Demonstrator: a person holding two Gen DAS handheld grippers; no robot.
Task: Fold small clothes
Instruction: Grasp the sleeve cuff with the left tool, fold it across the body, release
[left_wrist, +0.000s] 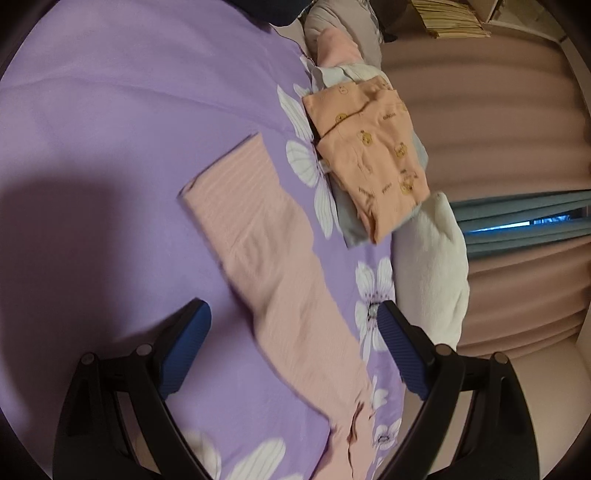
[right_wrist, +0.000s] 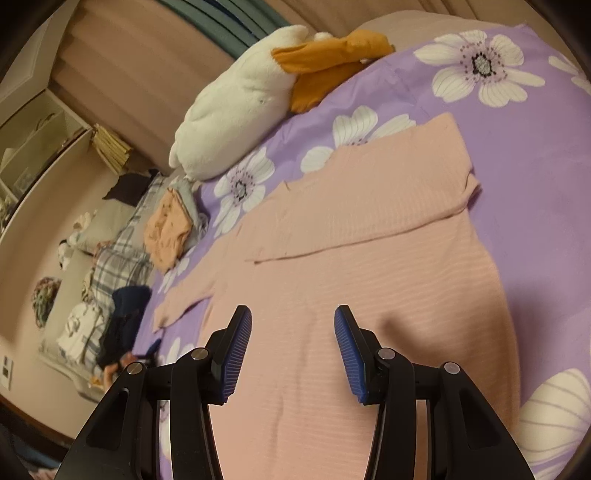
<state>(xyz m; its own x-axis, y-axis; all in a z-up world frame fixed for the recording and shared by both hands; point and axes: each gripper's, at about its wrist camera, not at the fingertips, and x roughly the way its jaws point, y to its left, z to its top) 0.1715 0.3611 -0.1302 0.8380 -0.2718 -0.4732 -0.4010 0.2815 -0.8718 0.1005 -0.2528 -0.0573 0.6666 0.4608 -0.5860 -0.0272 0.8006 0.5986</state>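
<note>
A pale pink ribbed knit top (right_wrist: 351, 258) lies flat on the purple bedspread with white flowers (right_wrist: 535, 166), partly folded: in the right wrist view one sleeve is already laid across the body, while a narrow part, likely the other sleeve, trails out toward the far side. The right gripper (right_wrist: 293, 349) hovers over the garment with its blue-padded fingers (right_wrist: 236, 347) spread apart and empty. The left gripper (left_wrist: 293, 350) hangs above the same garment near the bed's edge, its fingers (left_wrist: 188, 343) also parted and holding nothing. Beside a white plush toy (left_wrist: 432, 266), a folded peach printed garment (left_wrist: 373, 155) sits on a small stack, apparently finished. By my reading, the pink top is midway; the trailing sleeve and the final body folds remain.
</note>
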